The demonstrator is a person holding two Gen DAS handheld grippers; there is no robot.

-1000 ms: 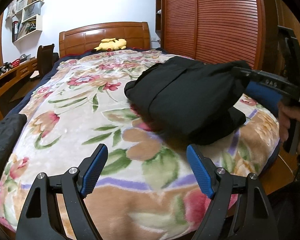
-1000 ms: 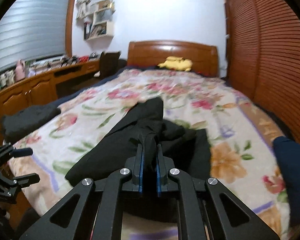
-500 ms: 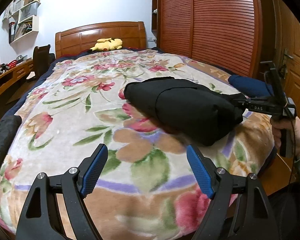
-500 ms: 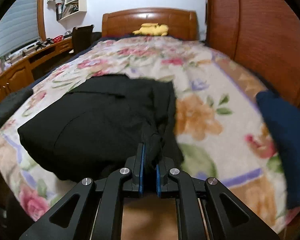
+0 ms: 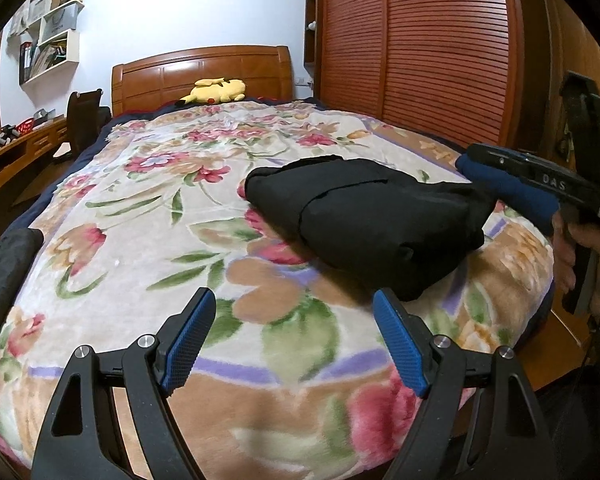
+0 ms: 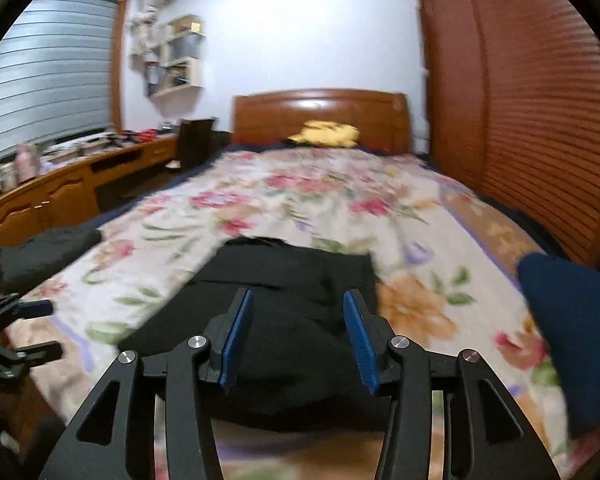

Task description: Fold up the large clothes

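Observation:
A folded black garment [image 5: 372, 220] lies in a bundle on the floral blanket [image 5: 148, 240], right of the middle of the bed. My left gripper [image 5: 296, 332] hovers open over the blanket near the bed's front edge, short of the bundle, with nothing between its blue pads. In the right wrist view my right gripper [image 6: 298, 336] sits just above the near end of the black garment [image 6: 284, 280]. Its jaws are opening and the pads [image 6: 236, 336] stand clear of the cloth. From the left wrist view, that right gripper [image 5: 480, 156] reaches in from the right, held by a hand [image 5: 576, 248].
A dark blue folded cloth [image 6: 572, 320] lies at the bed's right edge. Another dark garment [image 5: 4, 272] lies at the left edge. A yellow plush toy [image 5: 216, 90] rests by the wooden headboard [image 5: 200, 68]. Slatted wardrobe doors [image 5: 420, 60] line the right, a desk [image 6: 60, 192] the left.
My right gripper was shut on a fold of the black garment and has let go, its jaws now apart. The bundle has settled lower onto the blanket. The left gripper has stayed put.

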